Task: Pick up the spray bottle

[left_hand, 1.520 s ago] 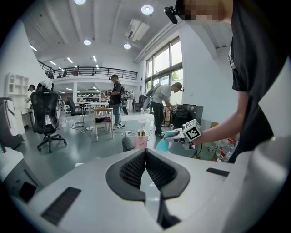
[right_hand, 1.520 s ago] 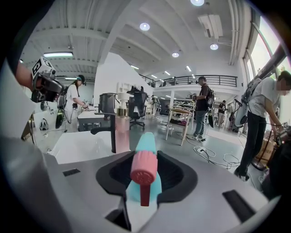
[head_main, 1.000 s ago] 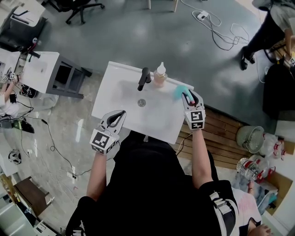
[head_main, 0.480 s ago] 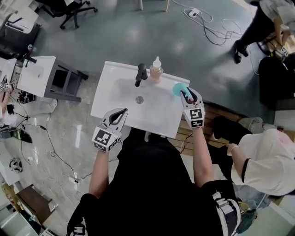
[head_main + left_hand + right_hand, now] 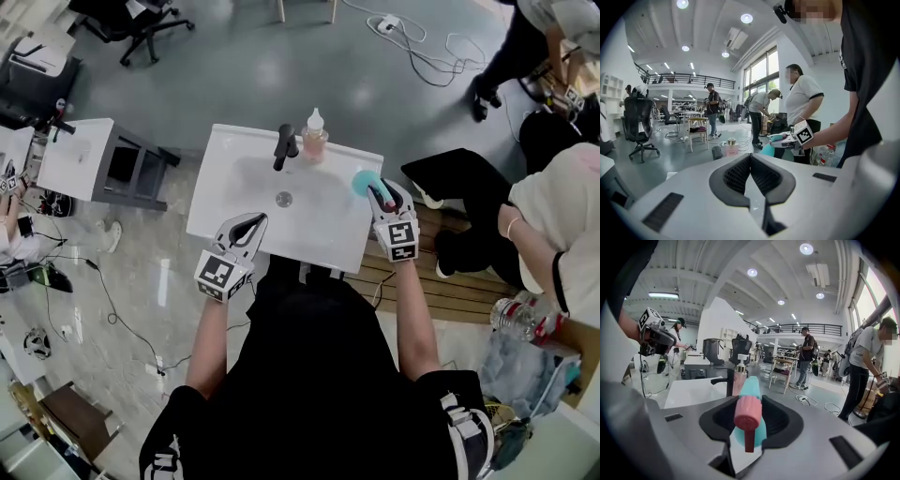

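Right gripper [image 5: 381,194] has its jaws partly closed and clamped on the teal spray bottle [image 5: 751,392], pink nozzle head toward the gripper camera. The bottle sits over the right side of the white sink [image 5: 319,236]. Left gripper [image 5: 750,161] jaws are pressed together, empty, at the sink's front-left edge. Black faucet [image 5: 284,147] and pink soap bottle [image 5: 315,138] stand at the back rim.
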Motion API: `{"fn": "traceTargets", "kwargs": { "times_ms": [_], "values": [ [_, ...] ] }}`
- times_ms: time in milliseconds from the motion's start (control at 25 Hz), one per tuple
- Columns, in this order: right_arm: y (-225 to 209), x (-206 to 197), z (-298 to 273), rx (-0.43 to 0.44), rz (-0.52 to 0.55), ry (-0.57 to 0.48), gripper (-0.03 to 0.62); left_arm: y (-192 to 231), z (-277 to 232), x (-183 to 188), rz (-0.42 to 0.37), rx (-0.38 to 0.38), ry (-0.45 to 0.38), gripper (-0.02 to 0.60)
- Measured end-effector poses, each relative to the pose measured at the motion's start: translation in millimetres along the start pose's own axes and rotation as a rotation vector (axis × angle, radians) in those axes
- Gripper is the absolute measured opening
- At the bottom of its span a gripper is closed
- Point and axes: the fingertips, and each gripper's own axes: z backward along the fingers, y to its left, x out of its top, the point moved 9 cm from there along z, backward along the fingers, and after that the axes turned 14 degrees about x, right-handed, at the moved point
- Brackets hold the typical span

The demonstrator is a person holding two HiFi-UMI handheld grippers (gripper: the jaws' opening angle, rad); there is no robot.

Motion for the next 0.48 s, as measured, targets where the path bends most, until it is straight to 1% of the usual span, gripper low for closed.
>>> {"fn": "traceTargets", "kwargs": {
  "times_ms": [280, 480],
  "values": [
    [10, -4, 20, 0.038, 0.017, 0.006, 0.149, -18, 3, -1, -0.008, -0.008, 0.0, 0.021],
    [13, -16, 29, 0.056, 0.027, 0.004, 0.149, -31, 3, -3, -0.012, -0.009, -0.005, 0.021]
  ]
}}
